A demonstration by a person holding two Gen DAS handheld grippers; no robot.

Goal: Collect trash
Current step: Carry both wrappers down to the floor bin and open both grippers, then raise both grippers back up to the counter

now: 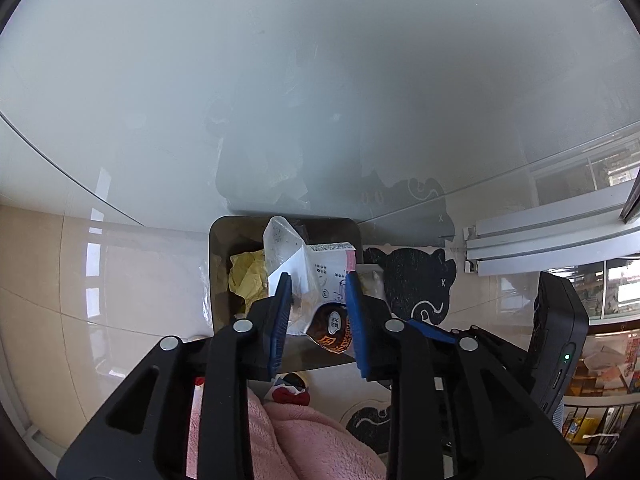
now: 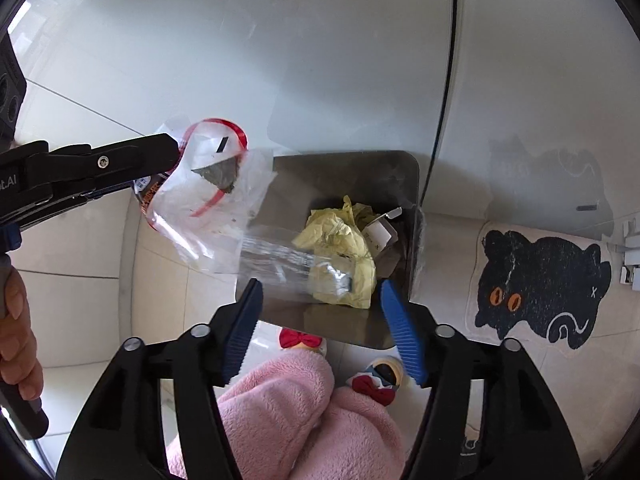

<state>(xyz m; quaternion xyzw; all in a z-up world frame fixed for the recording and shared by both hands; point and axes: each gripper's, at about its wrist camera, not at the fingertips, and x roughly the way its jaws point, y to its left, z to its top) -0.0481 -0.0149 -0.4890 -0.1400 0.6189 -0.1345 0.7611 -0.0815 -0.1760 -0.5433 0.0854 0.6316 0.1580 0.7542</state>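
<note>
Both claws parted over the bin (image 2: 408,184), left claw (image 1: 318,312) loosely around light, crinkly wrappers (image 1: 316,276), right claw (image 2: 320,320) empty; pinch an edge.

Place: a home, living area | floor: glossy beige tiles (image 2: 100,300) | cat-shaped rug (image 2: 540,280) by the sliding-door track (image 1: 540,236) | glass table (image 1: 280,80) | small trash bin (image 2: 400,168) | pink fleece legs (image 2: 280,400), bow slippers (image 2: 376,388)

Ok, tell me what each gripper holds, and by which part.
Right gripper: open, nothing. Left gripper: one edge of the bag lies between its parted jaws; whether they grip it cannot be told.
</note>
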